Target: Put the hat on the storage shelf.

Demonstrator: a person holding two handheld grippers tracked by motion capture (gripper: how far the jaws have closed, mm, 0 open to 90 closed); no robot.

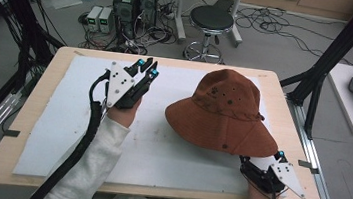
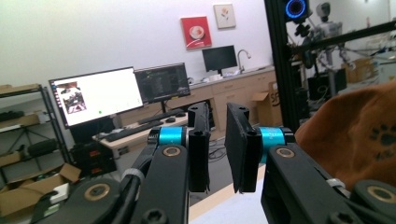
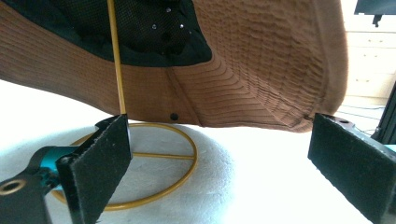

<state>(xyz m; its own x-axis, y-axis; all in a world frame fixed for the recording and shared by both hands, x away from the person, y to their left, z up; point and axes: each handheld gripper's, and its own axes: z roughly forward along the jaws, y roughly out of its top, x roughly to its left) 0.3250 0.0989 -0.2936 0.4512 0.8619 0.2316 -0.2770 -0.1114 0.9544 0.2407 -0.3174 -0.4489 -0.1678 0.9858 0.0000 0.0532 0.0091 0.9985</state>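
A brown brimmed hat stands on the white foam sheet, right of the table's middle. From below, the hat rests on a thin gold wire stand with a ring base and an upright rod. My right gripper lies low at the near right edge of the brim. In its own view the right gripper is wide open, with the brim just above and ahead. My left gripper is raised at the far left, away from the hat. The left gripper has a narrow gap with nothing in it.
The wooden table carries the foam sheet. Black frame posts stand at the far right and far left corners. Beyond the far edge are a black stool, computer boxes and floor cables.
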